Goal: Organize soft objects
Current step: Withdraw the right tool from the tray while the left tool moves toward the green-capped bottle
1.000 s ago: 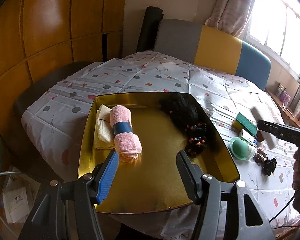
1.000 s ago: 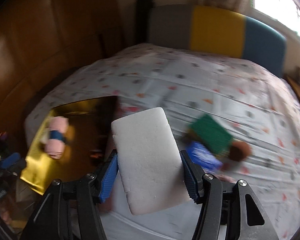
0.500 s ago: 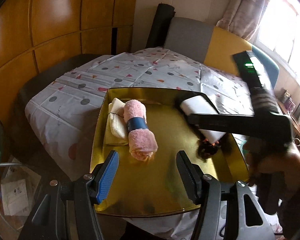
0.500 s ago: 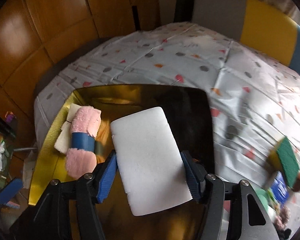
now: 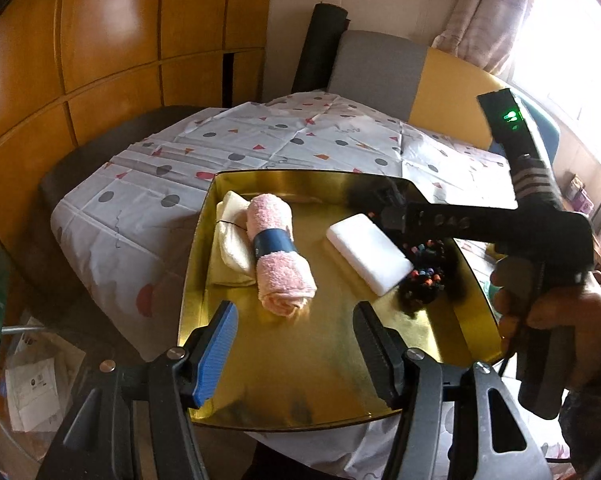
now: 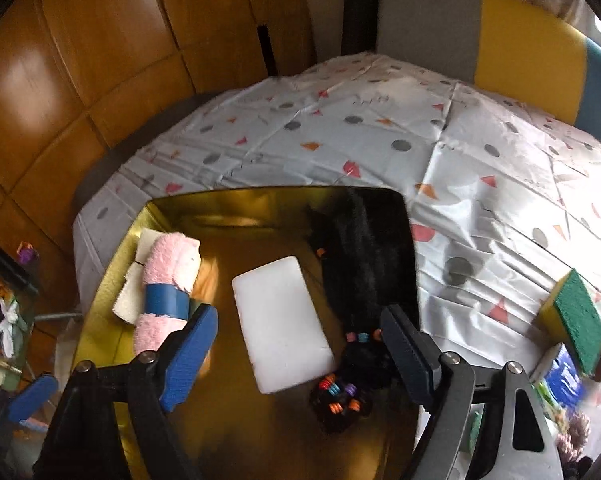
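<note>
White sponge (image 6: 282, 322) lies released in the gold tray (image 6: 112, 264), both your grippers' jaws spread and empty; next, fetch the green scrubber (image 6: 578, 322) at 3 o'clock.

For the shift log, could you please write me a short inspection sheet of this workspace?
Surface: table under a spotted tablecloth; gold tray at its near edge.
Job's things: in the tray lie a white sponge block, a pink rolled towel with a blue band, a cream cloth beneath it, and a black hairpiece with coloured beads.
Clutter: green-and-yellow scouring sponge and a blue packet on the cloth, right of the tray.
Grippers: left tongs open, empty; right tongs open above the white block.
Cables: nothing seen.
Surroundings: wooden panelling, grey-yellow-blue chair back, curtained window.
</note>
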Action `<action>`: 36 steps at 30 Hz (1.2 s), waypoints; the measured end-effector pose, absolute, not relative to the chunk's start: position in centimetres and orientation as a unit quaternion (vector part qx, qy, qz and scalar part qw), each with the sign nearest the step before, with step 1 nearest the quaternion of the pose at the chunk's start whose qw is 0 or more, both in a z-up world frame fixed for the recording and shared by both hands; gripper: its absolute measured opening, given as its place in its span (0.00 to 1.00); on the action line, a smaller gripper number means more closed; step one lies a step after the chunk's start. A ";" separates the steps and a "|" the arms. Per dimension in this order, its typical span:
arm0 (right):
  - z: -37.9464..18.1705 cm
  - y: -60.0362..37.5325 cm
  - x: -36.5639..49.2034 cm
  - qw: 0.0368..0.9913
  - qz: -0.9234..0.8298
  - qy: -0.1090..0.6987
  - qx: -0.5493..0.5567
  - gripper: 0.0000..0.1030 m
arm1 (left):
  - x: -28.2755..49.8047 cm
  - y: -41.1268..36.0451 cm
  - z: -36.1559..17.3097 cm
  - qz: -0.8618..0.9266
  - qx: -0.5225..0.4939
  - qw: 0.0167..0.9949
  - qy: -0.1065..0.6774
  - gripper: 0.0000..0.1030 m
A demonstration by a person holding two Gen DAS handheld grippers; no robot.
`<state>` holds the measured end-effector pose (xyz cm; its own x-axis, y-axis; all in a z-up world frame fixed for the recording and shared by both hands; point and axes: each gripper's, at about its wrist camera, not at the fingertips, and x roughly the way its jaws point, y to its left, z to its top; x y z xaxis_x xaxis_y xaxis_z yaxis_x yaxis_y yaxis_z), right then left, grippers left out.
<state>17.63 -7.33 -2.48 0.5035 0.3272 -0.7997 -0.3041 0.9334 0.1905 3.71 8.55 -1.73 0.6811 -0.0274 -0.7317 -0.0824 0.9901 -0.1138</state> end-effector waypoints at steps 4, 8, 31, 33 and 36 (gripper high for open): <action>-1.7 -8.7 16.5 0.877 0.173 0.448 0.024 0.82 | 3.4 8.0 -1.4 0.012 -0.061 0.916 0.397 0.59; -1.1 -10.1 15.2 0.886 0.164 0.433 0.031 0.82 | 3.3 7.5 -1.2 0.009 -0.054 0.917 0.394 0.59; 1.1 -22.6 8.2 0.919 0.070 0.384 0.063 0.84 | 2.6 4.0 -1.0 -0.021 -0.014 0.918 0.397 0.59; 1.0 -23.5 7.9 0.919 0.061 0.384 0.063 0.84 | 2.5 3.9 -1.0 -0.022 -0.011 0.918 0.397 0.59; 0.9 -25.0 7.3 0.920 0.048 0.385 0.063 0.84 | 2.5 3.6 -1.1 -0.024 -0.006 0.917 0.399 0.59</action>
<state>7.34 -24.97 0.90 0.6996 0.1363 -0.7014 -0.0390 0.9875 0.1530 2.47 3.60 -1.06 0.6808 -0.0490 -0.7308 0.0395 0.9988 -0.0302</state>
